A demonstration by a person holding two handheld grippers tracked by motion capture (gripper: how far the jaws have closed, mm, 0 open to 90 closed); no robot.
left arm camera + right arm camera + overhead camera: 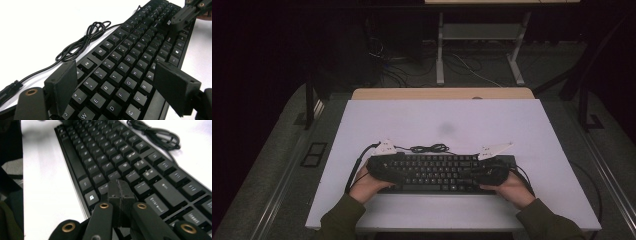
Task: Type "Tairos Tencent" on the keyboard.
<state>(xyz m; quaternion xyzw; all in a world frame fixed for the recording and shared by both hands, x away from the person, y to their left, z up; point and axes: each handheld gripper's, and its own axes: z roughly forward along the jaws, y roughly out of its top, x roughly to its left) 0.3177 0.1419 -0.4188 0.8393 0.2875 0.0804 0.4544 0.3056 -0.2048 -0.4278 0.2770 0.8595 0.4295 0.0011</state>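
Now my right hand-held gripper (119, 188) hovers pinched empty over the keyboard (437, 172) for key-pressing; left hand-held gripper (120, 87) gapes empty above it.

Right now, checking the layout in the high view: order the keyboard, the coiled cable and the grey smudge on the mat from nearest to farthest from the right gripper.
From the right gripper:
1. Keyboard, directly beneath it.
2. Coiled cable, just behind the keyboard's far edge.
3. Grey smudge, farther back, mid-mat.

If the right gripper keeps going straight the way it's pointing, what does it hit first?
Most likely the keyboard: the right gripper, jaws shut, points low along the rows of keys just ahead of its tips. Depth is hard to judge.
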